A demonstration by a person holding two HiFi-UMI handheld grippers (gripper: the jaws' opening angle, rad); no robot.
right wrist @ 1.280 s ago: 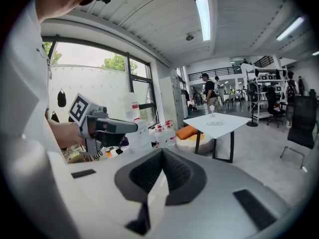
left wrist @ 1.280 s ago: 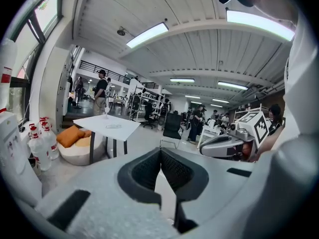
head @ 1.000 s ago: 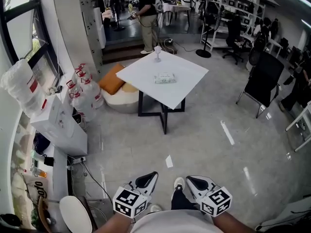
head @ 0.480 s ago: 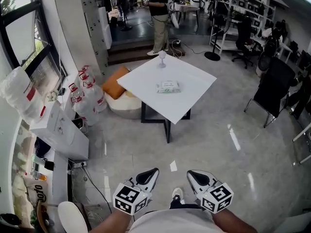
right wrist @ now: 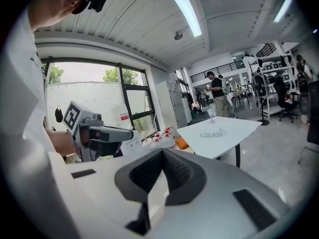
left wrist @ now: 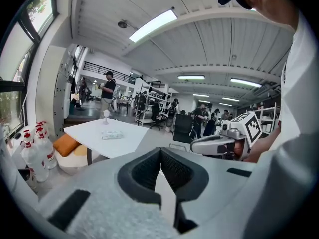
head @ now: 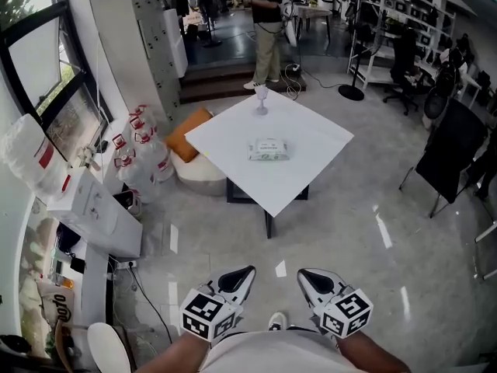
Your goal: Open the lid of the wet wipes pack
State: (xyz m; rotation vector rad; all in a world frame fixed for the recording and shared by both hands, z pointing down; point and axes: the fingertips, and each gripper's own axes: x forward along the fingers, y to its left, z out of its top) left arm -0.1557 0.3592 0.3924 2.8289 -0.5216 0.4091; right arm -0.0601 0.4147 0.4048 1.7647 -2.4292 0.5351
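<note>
The wet wipes pack [head: 269, 148] lies flat near the middle of a white square table [head: 225, 142], far ahead of me across the floor. A small stemmed glass [head: 262, 98] stands at the table's far corner. Both grippers are held low and close to my body, well short of the table. My left gripper [head: 238, 275] and right gripper [head: 309, 277] both have their jaws together with nothing between them. In the left gripper view the pack [left wrist: 112, 136] shows small beyond the left gripper [left wrist: 160, 153]. In the right gripper view the pack [right wrist: 211, 133] lies past the right gripper [right wrist: 163, 153].
Water bottles [head: 140, 152] and an orange cushion [head: 189, 128] sit on the floor left of the table. A white cabinet [head: 93, 204] stands along the left wall. A black chair [head: 450, 150] stands at the right. A person [head: 268, 22] stands behind the table.
The table and pack have come closer and lower in the head view as I walk towards them. Both grippers keep their place before my body, jaws unchanged.
</note>
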